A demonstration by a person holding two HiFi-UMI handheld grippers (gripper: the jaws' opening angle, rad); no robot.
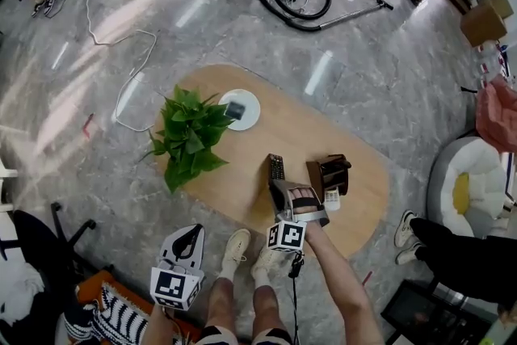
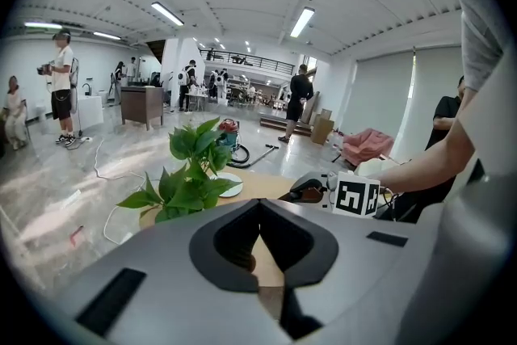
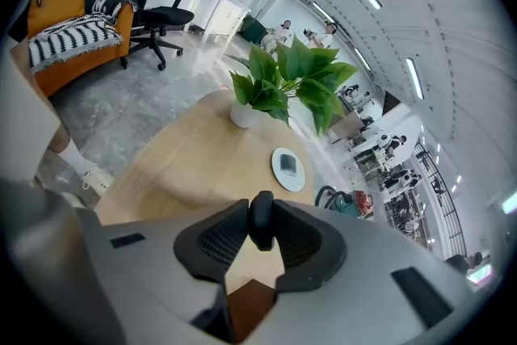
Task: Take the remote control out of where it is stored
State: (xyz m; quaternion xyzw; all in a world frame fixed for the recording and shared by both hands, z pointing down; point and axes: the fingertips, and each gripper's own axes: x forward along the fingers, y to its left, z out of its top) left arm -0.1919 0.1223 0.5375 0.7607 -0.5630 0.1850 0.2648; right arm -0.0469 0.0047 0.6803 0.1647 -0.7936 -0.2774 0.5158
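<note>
Currently the right gripper (image 1: 283, 191) pinches one end of the black remote control (image 1: 276, 166) between its jaws. The remote sits over the wooden table (image 1: 283, 133), just left of the brown holder (image 1: 331, 174). The left gripper (image 2: 258, 206) has its jaws pressed together with nothing between them, and is off the table.

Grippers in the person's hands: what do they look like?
Both are pale grey shells with black-lined jaws. The left gripper and right gripper each carry a white cube with black square markers. A thin black cable hangs from the right one. Forearms are unsleeved.
</note>
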